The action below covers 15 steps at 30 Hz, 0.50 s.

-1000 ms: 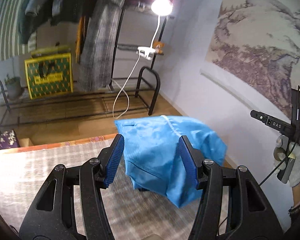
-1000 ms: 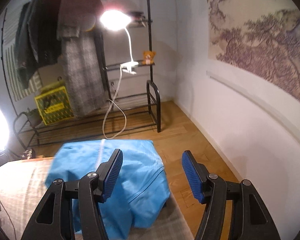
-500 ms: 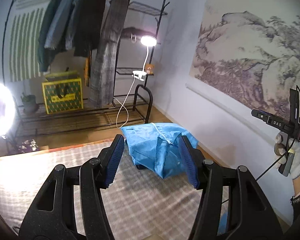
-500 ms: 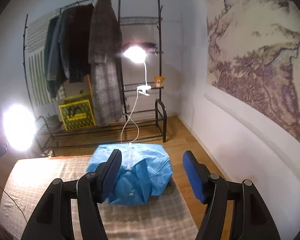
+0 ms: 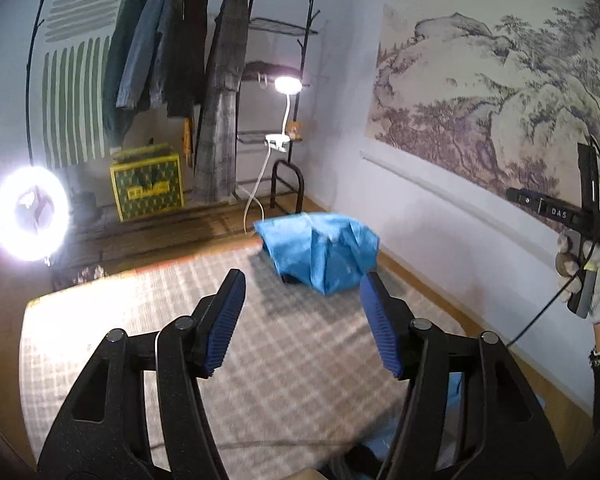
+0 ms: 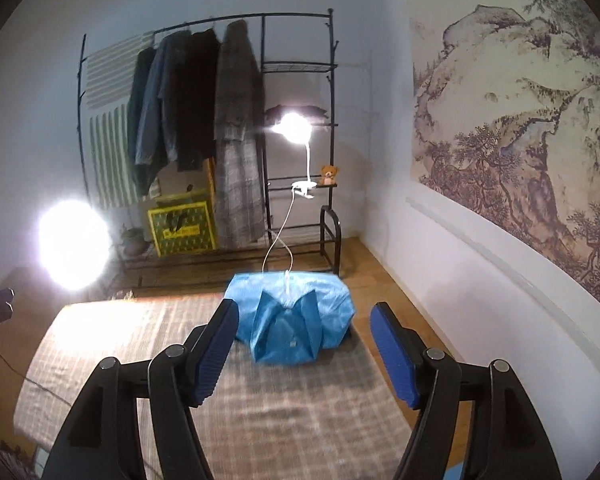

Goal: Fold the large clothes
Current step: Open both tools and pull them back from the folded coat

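A bright blue garment (image 5: 320, 250) lies folded in a compact bundle at the far right corner of the checked cloth-covered table (image 5: 260, 340). It also shows in the right wrist view (image 6: 292, 320), far ahead of the fingers. My left gripper (image 5: 302, 316) is open and empty, well back from the bundle and above the table. My right gripper (image 6: 304, 344) is open and empty, also pulled back. The right gripper's handle and gloved hand (image 5: 584, 264) show at the right edge of the left wrist view.
A clothes rack (image 6: 204, 120) with hanging coats stands against the far wall, with a yellow box (image 6: 182, 228) under it. A clip lamp (image 6: 296, 128) and a ring light (image 5: 32, 214) glare. A wall (image 6: 460, 240) runs along the right. More blue fabric (image 5: 452, 392) hangs below the table's near right.
Both grippers have pulled back and up from the blue bundle, which now looks much smaller and farther away. Both stay open.
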### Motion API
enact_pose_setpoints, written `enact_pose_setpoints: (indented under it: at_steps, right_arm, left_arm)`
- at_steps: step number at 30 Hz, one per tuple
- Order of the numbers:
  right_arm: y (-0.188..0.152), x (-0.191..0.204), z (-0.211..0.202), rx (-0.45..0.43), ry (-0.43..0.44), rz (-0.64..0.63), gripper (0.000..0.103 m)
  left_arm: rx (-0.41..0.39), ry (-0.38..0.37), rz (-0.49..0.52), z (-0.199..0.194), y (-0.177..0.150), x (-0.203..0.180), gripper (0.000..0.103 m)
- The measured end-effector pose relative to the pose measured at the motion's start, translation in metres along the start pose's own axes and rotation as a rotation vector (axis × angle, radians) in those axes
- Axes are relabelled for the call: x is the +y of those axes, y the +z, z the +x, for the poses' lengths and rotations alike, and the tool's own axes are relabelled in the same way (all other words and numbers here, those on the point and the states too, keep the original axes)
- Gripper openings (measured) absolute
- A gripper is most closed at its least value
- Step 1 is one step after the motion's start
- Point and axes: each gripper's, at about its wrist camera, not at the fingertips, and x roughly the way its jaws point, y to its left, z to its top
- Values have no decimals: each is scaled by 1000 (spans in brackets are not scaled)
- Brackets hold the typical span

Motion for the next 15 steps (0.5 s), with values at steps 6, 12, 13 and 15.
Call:
enact_pose_setpoints:
  at_steps: [6,12,13,15]
  right_arm:
    - [-36,7,-27,11,36,27,72]
    - [-51,4,-36,6,32,42,72]
    - [-52,3,-36,6,30,46,72]
    - [-54,1,-35,12,37,53,72]
  left_arm:
    - [1,14,18,-39,-33,6,62]
    - [-48,21,-4,-84,-32,14,62]
    - [-54,22,-5,-89,-30,14,62]
    - [-69,27,-6,-99,-27,14,63]
